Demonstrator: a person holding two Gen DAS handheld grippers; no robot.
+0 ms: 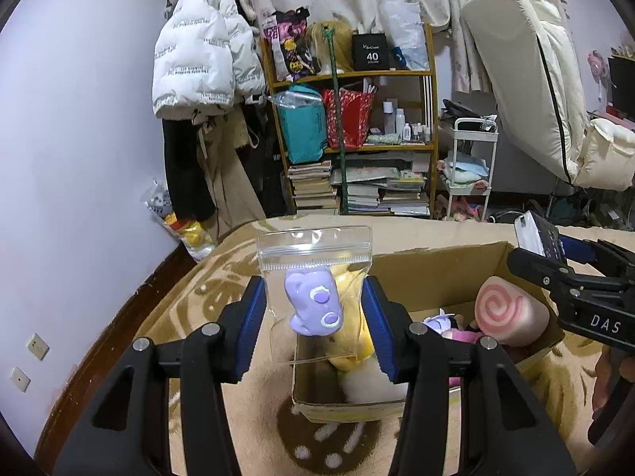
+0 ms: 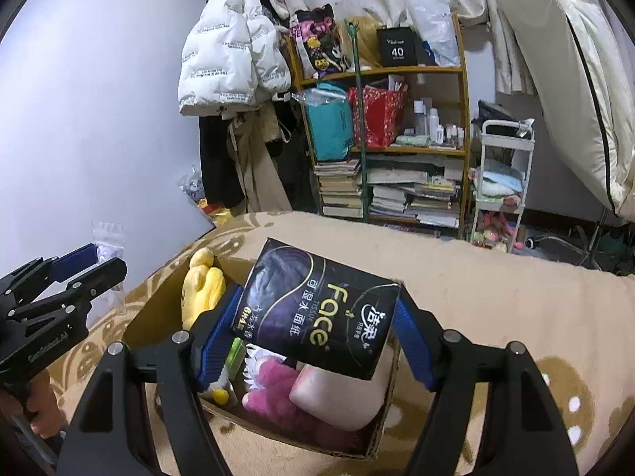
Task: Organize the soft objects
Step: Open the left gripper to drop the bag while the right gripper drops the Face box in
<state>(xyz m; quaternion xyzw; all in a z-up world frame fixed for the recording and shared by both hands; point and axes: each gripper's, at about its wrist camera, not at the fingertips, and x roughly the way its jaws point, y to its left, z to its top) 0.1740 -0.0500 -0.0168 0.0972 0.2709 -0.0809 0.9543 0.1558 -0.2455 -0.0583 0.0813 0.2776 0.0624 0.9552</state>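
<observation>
My left gripper (image 1: 315,317) is shut on a clear zip bag (image 1: 313,261) with a small purple soft toy (image 1: 313,303) inside, held just above the near end of an open cardboard box (image 1: 436,273). In the right wrist view my right gripper (image 2: 317,325) is shut on a dark tissue pack (image 2: 317,313) printed "Face", tilted over the same box (image 2: 135,329). Inside the box lie a yellow plush (image 2: 202,289), a pink plush (image 2: 278,392) and a pale pink swirl-roll cushion (image 1: 508,309). Each gripper shows at the edge of the other's view.
The box sits on a beige patterned blanket (image 2: 496,289) over a bed. Beyond the bed stand a wooden shelf (image 1: 357,75) with books and bags, a white cart (image 1: 472,166), hung coats (image 1: 206,51) and a leaning mattress (image 1: 532,71).
</observation>
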